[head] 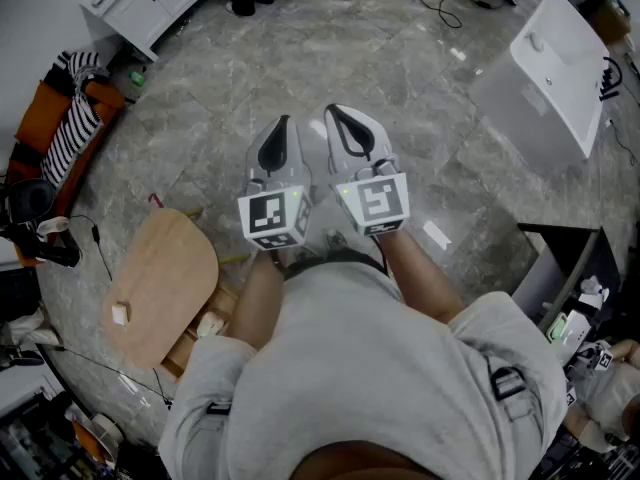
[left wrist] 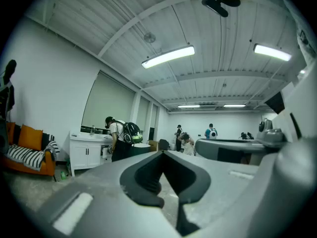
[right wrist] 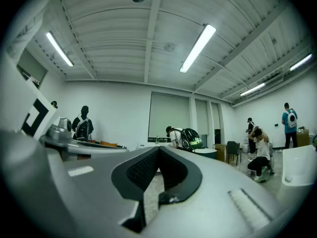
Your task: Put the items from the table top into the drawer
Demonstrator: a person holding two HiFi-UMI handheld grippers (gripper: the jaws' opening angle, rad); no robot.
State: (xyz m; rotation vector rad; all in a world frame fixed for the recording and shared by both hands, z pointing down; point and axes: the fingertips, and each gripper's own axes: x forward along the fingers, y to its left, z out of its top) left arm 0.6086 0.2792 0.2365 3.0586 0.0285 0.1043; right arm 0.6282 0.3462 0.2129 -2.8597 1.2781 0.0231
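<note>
The left gripper (head: 282, 126) and right gripper (head: 338, 116) are both closed tight and hold nothing, so I think the job has not started yet.

Count: 2 grippers, left gripper (head: 284, 121), right gripper (head: 332, 111). 2 marker cubes, left cube (head: 274, 218), right cube (head: 375, 201). 1 wooden bench (head: 170, 263), 1 small white item (head: 120, 314) on it. 1 white cabinet (head: 150, 3), 1 white drawer unit (head: 560, 58), 1 orange sofa (head: 38, 126).
</note>
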